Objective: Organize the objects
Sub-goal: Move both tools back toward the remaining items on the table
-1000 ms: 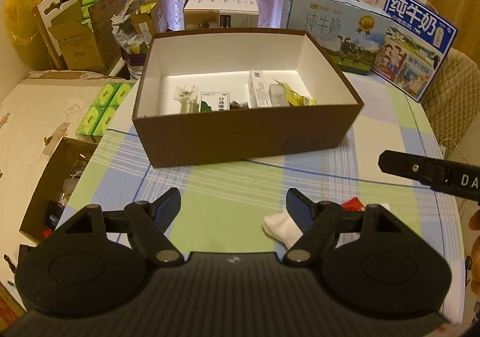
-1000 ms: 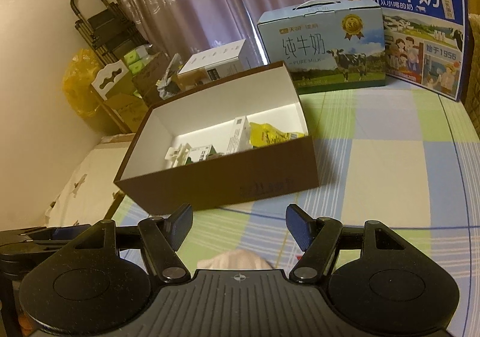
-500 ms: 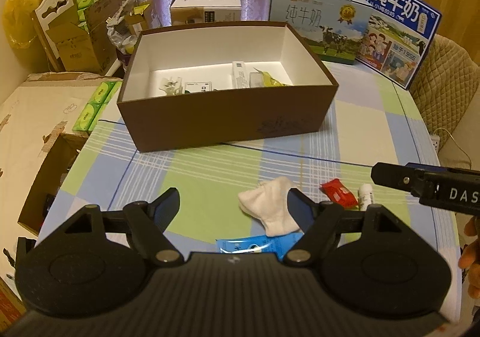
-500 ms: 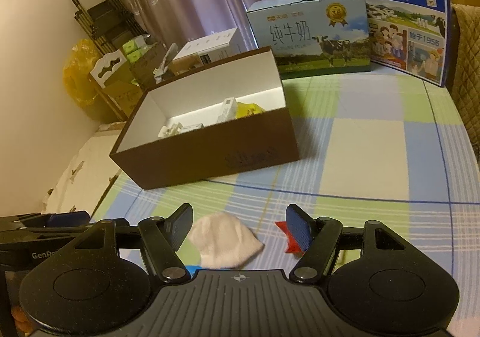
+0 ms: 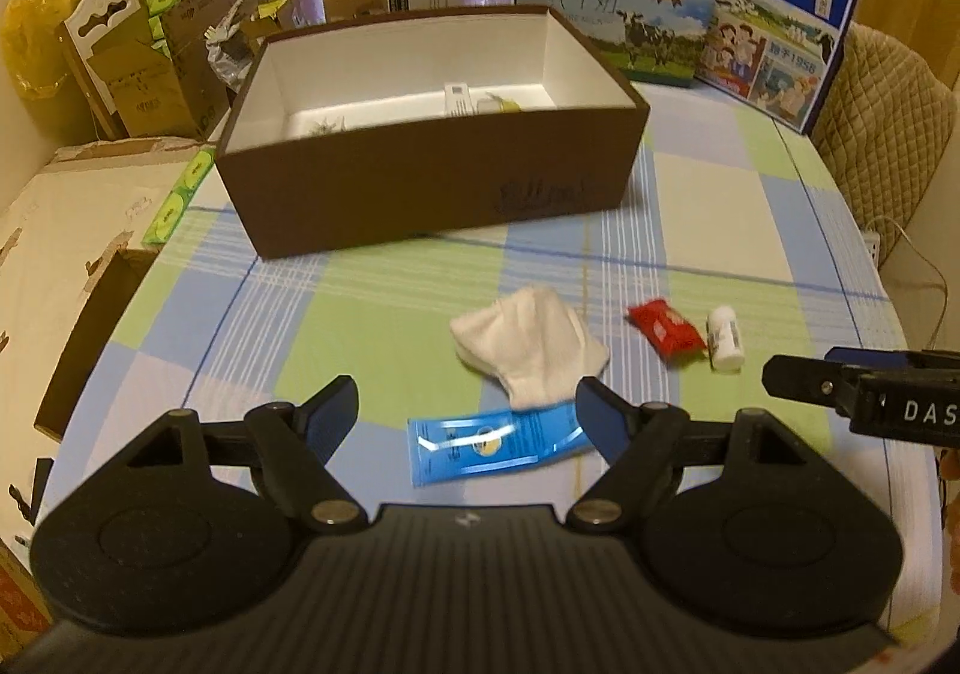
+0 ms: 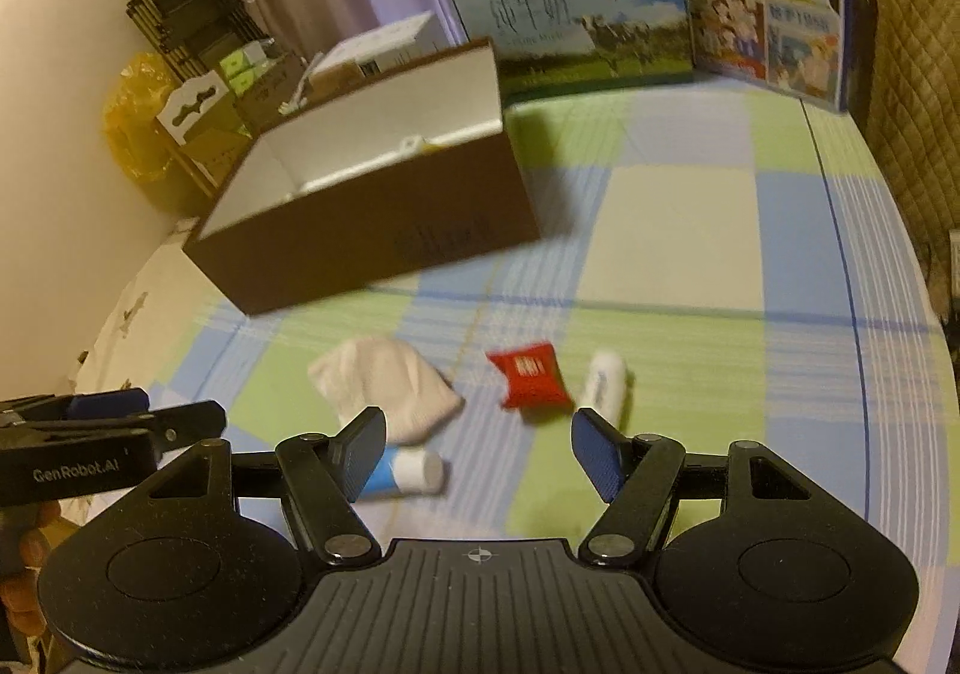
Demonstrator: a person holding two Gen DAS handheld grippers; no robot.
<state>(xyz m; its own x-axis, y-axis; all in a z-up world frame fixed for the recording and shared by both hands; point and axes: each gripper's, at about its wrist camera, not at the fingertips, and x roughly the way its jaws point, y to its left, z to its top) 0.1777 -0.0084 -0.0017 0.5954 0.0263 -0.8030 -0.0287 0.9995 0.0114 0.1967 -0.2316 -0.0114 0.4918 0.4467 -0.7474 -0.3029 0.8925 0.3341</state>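
So the stuff I'm sorting is laid out on the checked tablecloth (image 5: 372, 326) in front of the brown box (image 5: 432, 194). There's a crumpled white sock (image 5: 531, 350), a flat blue tube (image 5: 498, 443) with a white cap lying just below it, a small red packet (image 5: 665, 335) and a little white bottle (image 5: 725, 339) on its side right next to the packet. The box is open on top, white inside, with a few small items sitting along its back wall; can't make out what they are from here.

My left gripper (image 5: 468, 413) has its jaws well apart with nothing in them, hovering over the blue tube and the sock's lower edge. My right gripper (image 6: 478, 449) is also spread wide and empty, with the red packet and white bottle just past its tips.

Behind the box stand two milk cartons (image 5: 618, 8), and cardboard boxes (image 5: 138, 74) are piled off the table's left side. Nothing sits between my jaws and the loose items; each gripper pokes into the edge of the other's view.
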